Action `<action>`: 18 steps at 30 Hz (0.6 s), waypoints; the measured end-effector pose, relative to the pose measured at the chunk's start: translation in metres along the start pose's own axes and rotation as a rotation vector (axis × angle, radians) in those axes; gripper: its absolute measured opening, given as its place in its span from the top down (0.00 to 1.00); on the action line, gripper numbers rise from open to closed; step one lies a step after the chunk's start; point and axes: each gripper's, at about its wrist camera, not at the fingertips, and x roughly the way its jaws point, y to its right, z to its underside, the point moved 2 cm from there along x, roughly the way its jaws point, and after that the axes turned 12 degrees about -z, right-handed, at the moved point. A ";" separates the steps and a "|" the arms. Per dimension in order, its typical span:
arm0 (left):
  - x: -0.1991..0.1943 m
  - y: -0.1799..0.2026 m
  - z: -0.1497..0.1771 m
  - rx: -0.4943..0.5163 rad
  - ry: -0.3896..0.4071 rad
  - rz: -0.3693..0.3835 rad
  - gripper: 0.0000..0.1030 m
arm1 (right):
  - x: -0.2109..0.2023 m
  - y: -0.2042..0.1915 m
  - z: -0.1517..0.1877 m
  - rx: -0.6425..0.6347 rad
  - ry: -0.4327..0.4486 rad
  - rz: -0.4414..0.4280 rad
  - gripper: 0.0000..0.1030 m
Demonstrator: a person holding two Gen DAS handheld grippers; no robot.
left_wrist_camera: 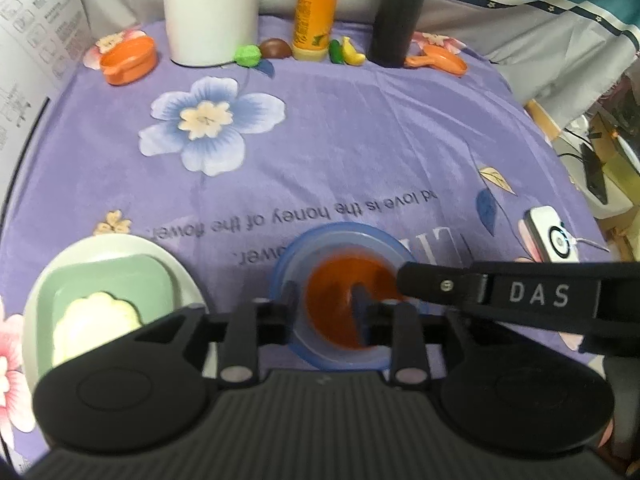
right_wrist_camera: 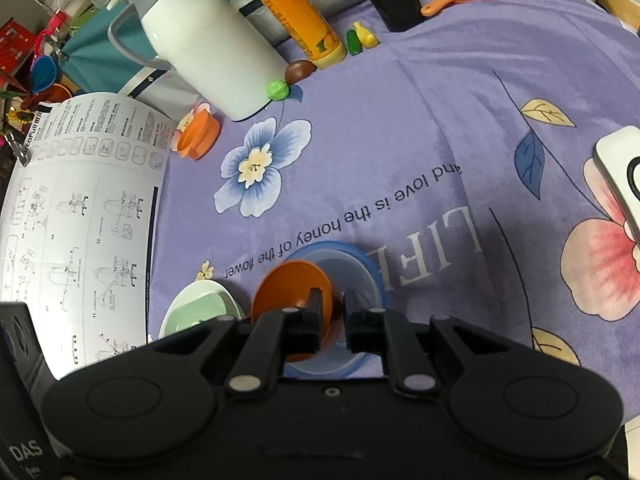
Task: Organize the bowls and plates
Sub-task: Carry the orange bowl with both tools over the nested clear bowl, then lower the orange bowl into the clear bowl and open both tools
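Note:
A translucent blue bowl sits on the purple cloth with an orange bowl in or just above it. My right gripper is shut on the orange bowl's rim, holding it tilted over the blue bowl; its finger reaches in from the right in the left wrist view. My left gripper is open, its fingers straddling the blue bowl's near rim. To the left, a white plate carries a green square dish with a pale yellow scalloped dish on it.
At the back stand a white thermos, an orange bottle and a black cylinder, with an orange cup, an orange toy pan and small toy foods. A printed instruction sheet lies left; a white device right.

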 end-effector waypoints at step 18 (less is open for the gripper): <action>-0.013 -0.059 0.009 -0.169 0.046 -0.065 0.00 | -0.020 0.022 0.003 0.019 0.103 0.136 0.00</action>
